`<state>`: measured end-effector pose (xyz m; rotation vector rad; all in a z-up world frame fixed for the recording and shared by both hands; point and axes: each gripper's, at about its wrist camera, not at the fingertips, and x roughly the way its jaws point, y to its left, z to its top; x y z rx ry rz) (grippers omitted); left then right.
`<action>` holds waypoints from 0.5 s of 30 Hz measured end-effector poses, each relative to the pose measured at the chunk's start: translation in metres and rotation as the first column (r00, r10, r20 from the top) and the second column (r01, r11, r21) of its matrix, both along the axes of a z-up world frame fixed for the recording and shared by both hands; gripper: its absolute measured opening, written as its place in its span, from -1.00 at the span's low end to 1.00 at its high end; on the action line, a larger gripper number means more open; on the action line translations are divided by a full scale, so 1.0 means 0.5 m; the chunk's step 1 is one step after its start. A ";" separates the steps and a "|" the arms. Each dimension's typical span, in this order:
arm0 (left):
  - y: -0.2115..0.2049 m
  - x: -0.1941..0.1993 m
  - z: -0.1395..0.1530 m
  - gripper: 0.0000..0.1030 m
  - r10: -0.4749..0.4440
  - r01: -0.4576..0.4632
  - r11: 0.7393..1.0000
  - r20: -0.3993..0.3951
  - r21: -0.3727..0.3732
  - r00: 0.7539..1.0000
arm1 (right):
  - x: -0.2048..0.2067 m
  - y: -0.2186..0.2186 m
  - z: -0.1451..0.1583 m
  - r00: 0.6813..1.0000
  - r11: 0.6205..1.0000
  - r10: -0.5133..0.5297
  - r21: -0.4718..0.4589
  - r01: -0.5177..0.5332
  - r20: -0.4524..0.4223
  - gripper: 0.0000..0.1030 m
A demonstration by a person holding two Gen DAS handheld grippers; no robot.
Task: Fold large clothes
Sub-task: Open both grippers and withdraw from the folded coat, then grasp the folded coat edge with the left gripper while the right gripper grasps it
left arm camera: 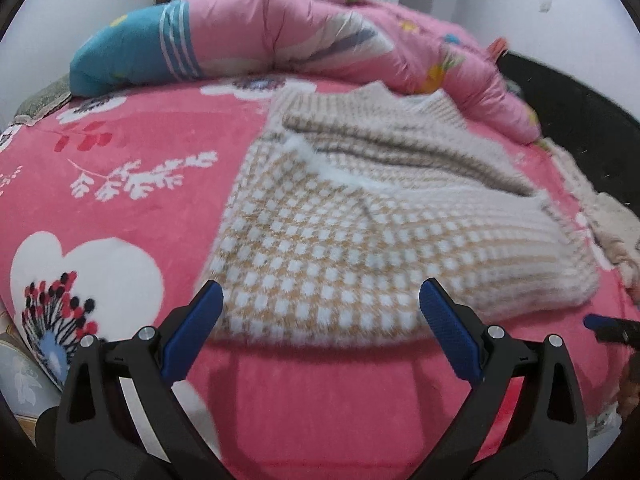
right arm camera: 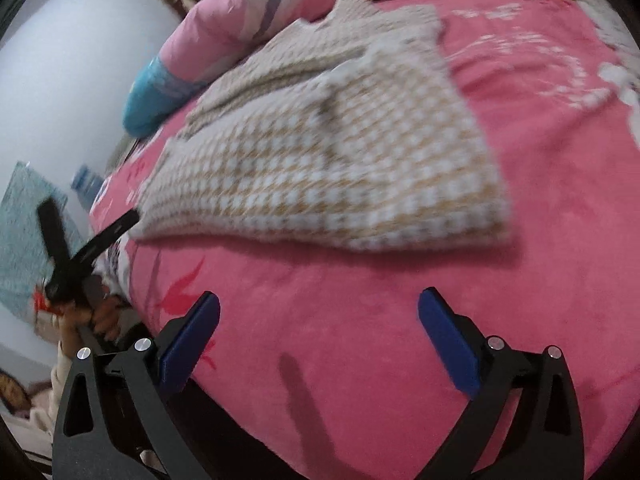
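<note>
A knitted sweater (left arm camera: 344, 240) in beige and white checks lies folded on the pink flowered bedspread (left arm camera: 132, 148); a sleeve is folded across its upper part. My left gripper (left arm camera: 320, 300) stands open just in front of the sweater's near hem, nothing between its blue pads. In the right wrist view the same sweater (right arm camera: 328, 152) lies further off, and my right gripper (right arm camera: 320, 308) is open over bare bedspread (right arm camera: 540, 128), short of the hem. The left gripper (right arm camera: 88, 220) also shows at the left edge of that view, held by a hand (right arm camera: 100, 316).
A rolled pink quilt (left arm camera: 320, 40) with a blue end lies along the far side of the bed. A beige cloth (left arm camera: 616, 232) hangs at the right bed edge. A tip of the right gripper (left arm camera: 600, 322) pokes in at right. White wall behind.
</note>
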<state>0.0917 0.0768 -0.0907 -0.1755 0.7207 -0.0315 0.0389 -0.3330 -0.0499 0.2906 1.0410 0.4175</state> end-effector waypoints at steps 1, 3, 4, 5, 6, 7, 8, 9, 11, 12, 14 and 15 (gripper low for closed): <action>0.002 -0.015 0.003 0.85 -0.016 0.016 1.000 0.015 -0.010 1.000 | -0.001 -0.014 0.002 1.000 1.000 -0.027 0.006 0.027 0.006 0.88; 0.003 -0.044 0.005 0.85 -0.048 0.050 0.998 0.034 -0.033 0.998 | 0.003 -0.031 0.001 0.998 0.998 -0.057 0.025 0.057 0.005 0.83; 0.003 -0.056 0.004 0.85 -0.066 0.068 0.996 0.044 -0.050 0.997 | 0.007 -0.042 -0.003 0.997 0.996 -0.079 0.042 0.079 0.001 0.78; 0.005 -0.066 0.001 0.84 -0.087 0.091 0.993 0.050 -0.078 0.995 | 0.010 -0.049 -0.007 0.996 0.994 -0.092 0.057 0.092 -0.004 0.73; 0.005 -0.071 -0.003 0.82 -0.102 0.107 0.989 0.050 -0.102 0.994 | 0.016 -0.058 -0.013 0.994 0.991 -0.110 0.079 0.111 -0.011 0.72; 0.005 -0.070 -0.009 0.64 -0.115 0.119 0.985 0.044 -0.125 0.992 | 0.016 -0.061 -0.017 0.992 0.988 -0.124 0.095 0.125 -0.012 0.68; 0.008 -0.066 -0.018 0.44 -0.119 0.122 0.982 0.027 -0.147 0.993 | 0.020 -0.064 -0.020 0.991 0.986 -0.133 0.105 0.133 -0.009 0.64; 0.011 -0.059 -0.025 0.37 -0.115 0.115 0.979 0.008 -0.166 0.993 | 0.025 -0.068 -0.022 0.989 0.983 -0.145 0.114 0.144 -0.004 0.61; 0.033 -0.038 -0.044 0.17 -0.088 0.081 0.967 -0.017 -0.242 0.996 | 0.037 -0.079 -0.025 0.986 0.978 -0.166 0.132 0.164 0.001 0.52; 0.044 -0.032 -0.050 0.16 -0.072 0.063 0.959 -0.021 -0.277 0.997 | 0.045 -0.086 -0.027 0.984 0.973 -0.179 0.148 0.177 0.000 0.49; 0.088 -0.010 -0.070 0.09 -0.030 0.017 0.912 -0.024 -0.410 0.999 | 0.059 -0.104 -0.033 0.978 0.958 -0.211 0.197 0.208 -0.009 0.38; 0.107 -0.002 -0.078 0.07 -0.013 0.001 0.884 -0.023 -0.468 1.000 | 0.063 -0.112 -0.034 0.974 0.951 -0.224 0.216 0.221 -0.012 0.34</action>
